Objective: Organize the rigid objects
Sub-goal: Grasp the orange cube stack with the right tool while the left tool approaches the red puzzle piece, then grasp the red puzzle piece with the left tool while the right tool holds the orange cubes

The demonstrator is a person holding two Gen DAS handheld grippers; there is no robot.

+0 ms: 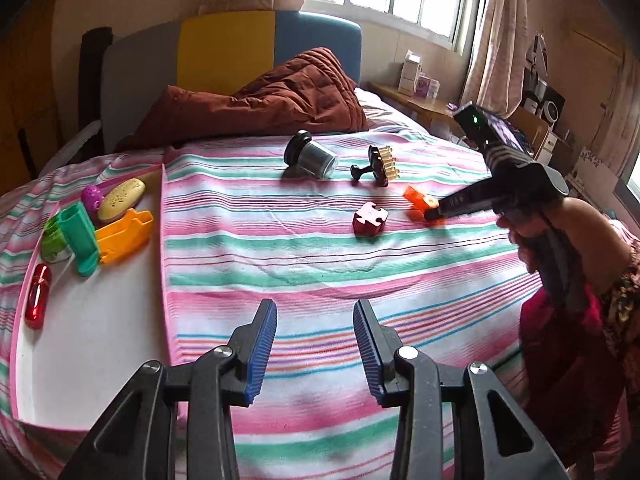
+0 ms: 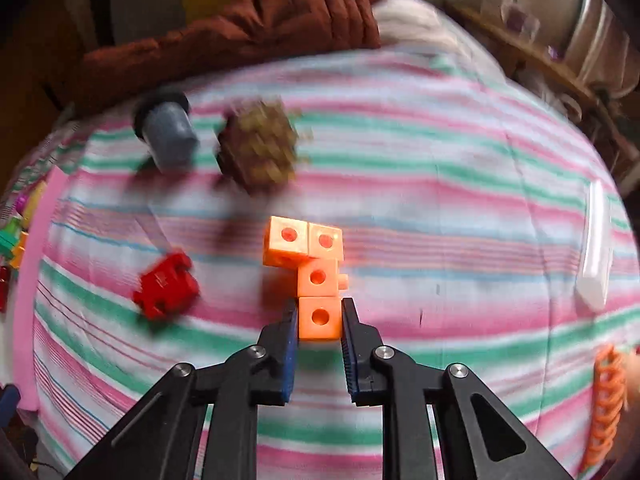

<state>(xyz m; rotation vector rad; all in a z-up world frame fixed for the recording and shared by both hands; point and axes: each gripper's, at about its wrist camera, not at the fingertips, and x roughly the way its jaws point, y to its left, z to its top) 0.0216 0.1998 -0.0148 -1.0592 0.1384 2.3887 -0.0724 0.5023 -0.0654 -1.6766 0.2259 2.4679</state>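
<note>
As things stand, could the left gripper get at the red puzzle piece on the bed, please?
Probably yes: the left gripper is open and empty, with only bare striped bedspread between it and the red puzzle piece. The right gripper works just beside it, on the orange blocks.

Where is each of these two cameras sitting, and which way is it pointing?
Left wrist: on the left gripper, looking down across the striped bed toward the tray and window; its own open fingers show, plus the person's right hand.
Right wrist: on the right gripper, looking steeply down at the orange blocks; its own fingers show, shut on the nearest cube.
Shared: the orange blocks, red puzzle piece, jar, brush.
</note>
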